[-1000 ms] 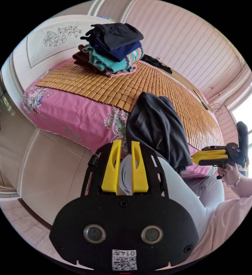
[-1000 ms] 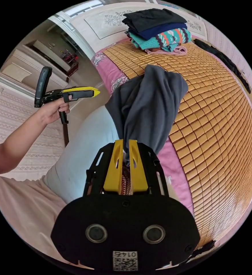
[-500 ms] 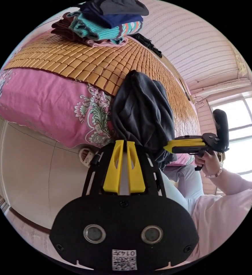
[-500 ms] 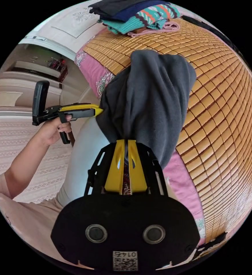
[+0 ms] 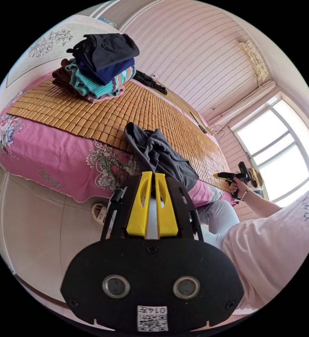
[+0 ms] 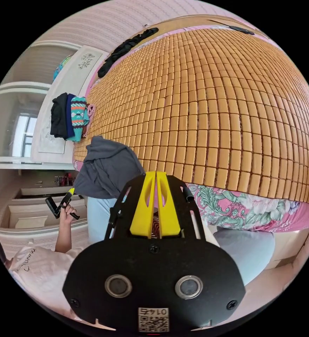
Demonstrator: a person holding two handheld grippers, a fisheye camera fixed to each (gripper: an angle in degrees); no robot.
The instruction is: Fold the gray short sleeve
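The gray short sleeve (image 5: 158,154) lies bunched in a heap at the bed's near edge, partly hanging over the pink sheet; the right gripper view has it (image 6: 105,168) at the left. My left gripper (image 5: 150,174) is shut with nothing between its jaws, just short of the heap. A hand holds it (image 6: 71,191) beside the garment, off the cloth. My right gripper (image 6: 156,173) is shut and holds nothing, over the bed's edge. It also sits far right (image 5: 216,174) in a hand, away from the garment.
A bamboo mat (image 6: 214,105) covers the bed over a pink floral sheet (image 5: 49,154). A stack of folded clothes (image 5: 101,66) sits at the headboard end. A black item (image 6: 126,47) lies along the far side. The person's knees in light trousers (image 6: 245,249) are against the bed.
The right gripper has let go of the gray garment and swung far to the side. The left gripper has drawn back from it. The garment has dropped into a lower heap.
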